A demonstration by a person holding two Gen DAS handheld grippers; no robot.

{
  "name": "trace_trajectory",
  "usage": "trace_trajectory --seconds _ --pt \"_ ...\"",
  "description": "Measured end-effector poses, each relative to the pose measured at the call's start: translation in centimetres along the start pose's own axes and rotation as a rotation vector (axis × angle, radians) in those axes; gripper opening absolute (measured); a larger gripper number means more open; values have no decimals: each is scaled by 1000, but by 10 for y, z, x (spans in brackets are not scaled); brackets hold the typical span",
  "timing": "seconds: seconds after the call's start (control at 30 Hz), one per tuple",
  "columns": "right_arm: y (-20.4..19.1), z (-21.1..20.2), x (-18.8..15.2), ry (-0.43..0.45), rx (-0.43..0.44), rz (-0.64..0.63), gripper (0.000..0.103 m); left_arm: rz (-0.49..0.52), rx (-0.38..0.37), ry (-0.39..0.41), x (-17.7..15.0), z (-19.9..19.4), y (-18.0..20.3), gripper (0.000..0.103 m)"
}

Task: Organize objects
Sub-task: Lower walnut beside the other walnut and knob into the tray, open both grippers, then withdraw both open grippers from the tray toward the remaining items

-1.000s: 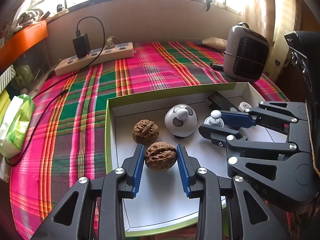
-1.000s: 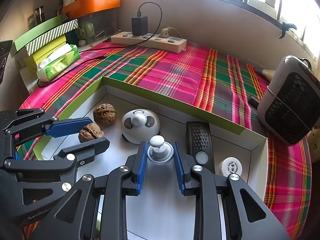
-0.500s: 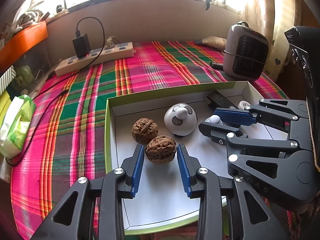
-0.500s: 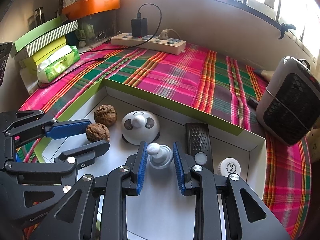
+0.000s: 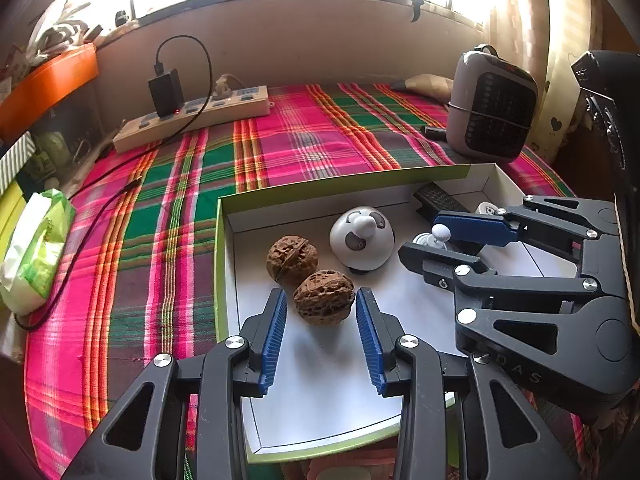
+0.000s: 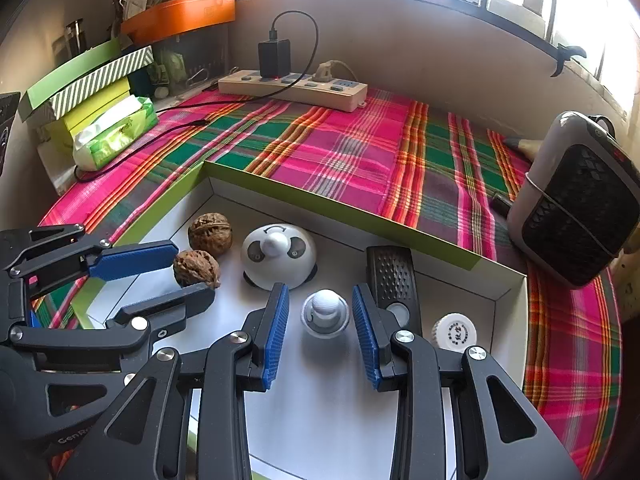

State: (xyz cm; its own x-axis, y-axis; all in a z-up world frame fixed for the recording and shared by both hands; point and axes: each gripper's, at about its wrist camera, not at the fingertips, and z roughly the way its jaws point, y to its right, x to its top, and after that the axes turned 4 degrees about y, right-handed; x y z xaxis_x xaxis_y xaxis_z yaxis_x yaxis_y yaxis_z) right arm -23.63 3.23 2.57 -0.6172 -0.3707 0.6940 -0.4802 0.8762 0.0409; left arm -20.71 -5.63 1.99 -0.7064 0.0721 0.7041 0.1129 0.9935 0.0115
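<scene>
A white box with a green rim (image 5: pixel 221 264) holds all the objects. My left gripper (image 5: pixel 321 300) straddles a brown walnut (image 5: pixel 324 298) that rests on the box floor. Its jaws are opening, with a thin gap at each blue pad. A second walnut (image 5: pixel 292 256) lies just behind, beside a white panda-faced dome (image 5: pixel 362 240). My right gripper (image 6: pixel 320 290) stands around a small white knobbed piece (image 6: pixel 325 314). Those jaws are opening too, and the pads are clear of it. In the right wrist view the left gripper (image 6: pixel 192 270) flanks its walnut (image 6: pixel 196 268).
A black remote-like piece (image 6: pixel 392 280) and a white round cap (image 6: pixel 454 332) lie in the box's right part. On the plaid cloth (image 5: pixel 304 140) stand a power strip (image 5: pixel 192 120) with a charger, a grey heater (image 5: pixel 494 120) and a tissue pack (image 5: pixel 32 248). Stacked boxes (image 6: pixel 88 88) sit far left.
Both pairs of jaws have widened. The walnut and the white knobbed piece, earlier pressed by the pads, now sit free on the box floor. Neither hand has shifted.
</scene>
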Motion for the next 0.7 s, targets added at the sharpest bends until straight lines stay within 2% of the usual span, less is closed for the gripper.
trace_trajectory --seconds 0.7 --pt "-4 -30 -8 36 -20 50 35 -28 8 39 -7 -31 -3 35"
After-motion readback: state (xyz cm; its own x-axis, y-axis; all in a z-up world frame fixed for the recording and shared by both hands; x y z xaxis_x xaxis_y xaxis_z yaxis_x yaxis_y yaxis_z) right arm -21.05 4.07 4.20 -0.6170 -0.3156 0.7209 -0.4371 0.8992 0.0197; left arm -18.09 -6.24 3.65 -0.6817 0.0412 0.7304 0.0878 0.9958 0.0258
